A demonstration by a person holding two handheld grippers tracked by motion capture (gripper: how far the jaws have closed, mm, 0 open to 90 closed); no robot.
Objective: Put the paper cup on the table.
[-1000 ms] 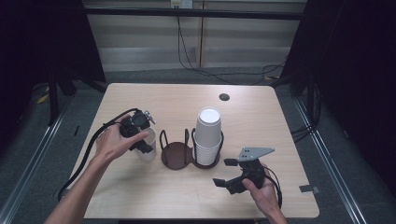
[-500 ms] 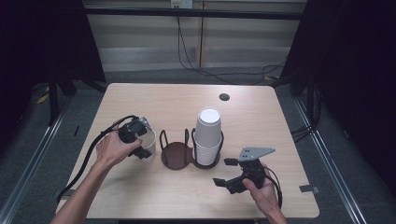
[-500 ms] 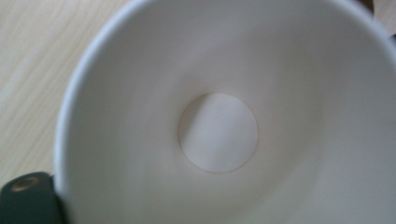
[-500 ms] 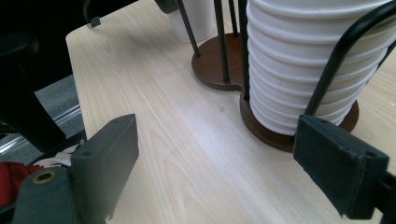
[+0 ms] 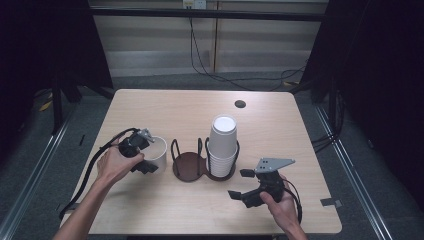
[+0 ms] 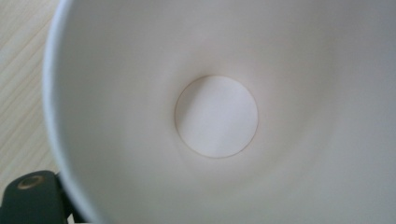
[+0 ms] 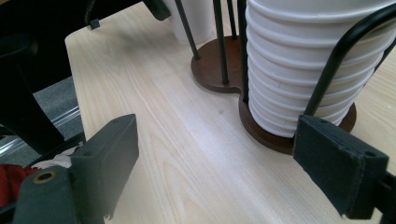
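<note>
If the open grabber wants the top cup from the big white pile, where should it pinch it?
Probably the side wall of the topmost upside-down white paper cup, above the black wire holder. That part stands clear of the wire loops and the tall stack of white paper cups. The right gripper, jaws open, could come level from the near side and lift straight up.

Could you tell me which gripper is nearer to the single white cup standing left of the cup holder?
Left. The left gripper is right at the single cup, gripping its rim. The right gripper sits open beyond the holder, near the cup stack.
</note>
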